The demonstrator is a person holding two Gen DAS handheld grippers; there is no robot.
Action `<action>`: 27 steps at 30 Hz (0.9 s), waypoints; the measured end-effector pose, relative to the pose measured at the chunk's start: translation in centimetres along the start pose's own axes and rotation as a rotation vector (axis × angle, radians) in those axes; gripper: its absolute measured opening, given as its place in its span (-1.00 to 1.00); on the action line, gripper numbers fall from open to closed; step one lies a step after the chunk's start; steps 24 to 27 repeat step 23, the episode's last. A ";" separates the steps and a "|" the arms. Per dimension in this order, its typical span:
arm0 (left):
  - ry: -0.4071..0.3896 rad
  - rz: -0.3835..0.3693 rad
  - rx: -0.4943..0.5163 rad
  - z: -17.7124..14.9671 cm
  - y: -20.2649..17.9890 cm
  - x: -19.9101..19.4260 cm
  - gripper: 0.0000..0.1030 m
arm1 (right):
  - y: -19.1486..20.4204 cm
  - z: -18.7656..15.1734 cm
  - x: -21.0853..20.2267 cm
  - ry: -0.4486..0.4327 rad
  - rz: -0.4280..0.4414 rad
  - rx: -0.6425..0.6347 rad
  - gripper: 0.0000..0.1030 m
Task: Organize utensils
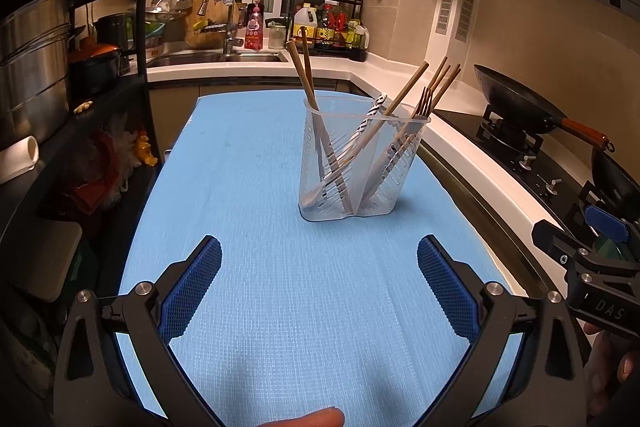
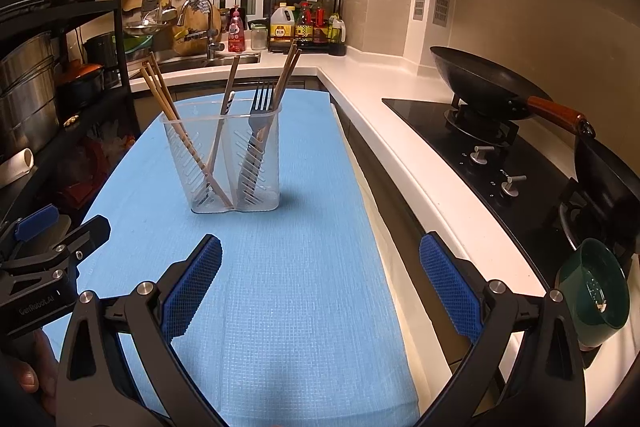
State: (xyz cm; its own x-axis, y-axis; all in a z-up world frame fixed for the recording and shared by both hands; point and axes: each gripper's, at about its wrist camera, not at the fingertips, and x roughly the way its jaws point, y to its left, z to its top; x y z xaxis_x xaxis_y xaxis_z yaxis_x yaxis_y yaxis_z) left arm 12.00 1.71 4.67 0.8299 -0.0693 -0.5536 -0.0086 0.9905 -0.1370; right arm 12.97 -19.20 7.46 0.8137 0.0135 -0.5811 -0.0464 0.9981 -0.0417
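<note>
Since nothing loose is seen on the blue mat [image 1: 280, 307], the sorting looks finished. Chopsticks [image 2: 168, 107], a fork [image 2: 260, 107] and a spoon (bowl down) are stood in the clear two-compartment holder [image 1: 360, 167] mid-mat. Both the left gripper [image 1: 320, 287] and right gripper [image 2: 320, 287] are held wide, empty; only withdrawal seems called for.

"DAS" on the right claw [image 1: 592, 243]; "GenRobot.AI" on the left claw [image 2: 60, 239].
</note>
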 end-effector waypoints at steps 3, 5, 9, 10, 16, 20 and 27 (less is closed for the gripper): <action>-0.001 0.000 0.000 0.0 0.0 0.0 0.85 | 0.0 0.0 0.0 -0.001 0.001 -0.001 0.89; -0.002 -0.001 0.000 -0.1 0.0 -0.1 0.85 | 0.0 0.0 -0.1 -0.003 0.002 -0.001 0.89; -0.004 -0.003 0.004 0.1 0.0 0.0 0.85 | 0.0 0.1 -0.1 -0.001 0.000 0.001 0.89; -0.006 -0.004 0.004 0.1 0.0 -0.1 0.85 | 0.1 0.1 -0.1 -0.001 0.000 0.000 0.89; -0.018 -0.017 0.009 0.0 0.0 -0.4 0.85 | 0.2 0.1 -0.1 0.000 0.003 0.000 0.89; -0.009 -0.012 0.021 0.0 -0.3 -0.2 0.85 | 0.4 0.2 -0.1 0.001 0.005 0.000 0.89; -0.004 -0.011 0.027 0.0 -0.4 -0.1 0.85 | 0.5 0.2 -0.1 0.000 0.004 -0.002 0.89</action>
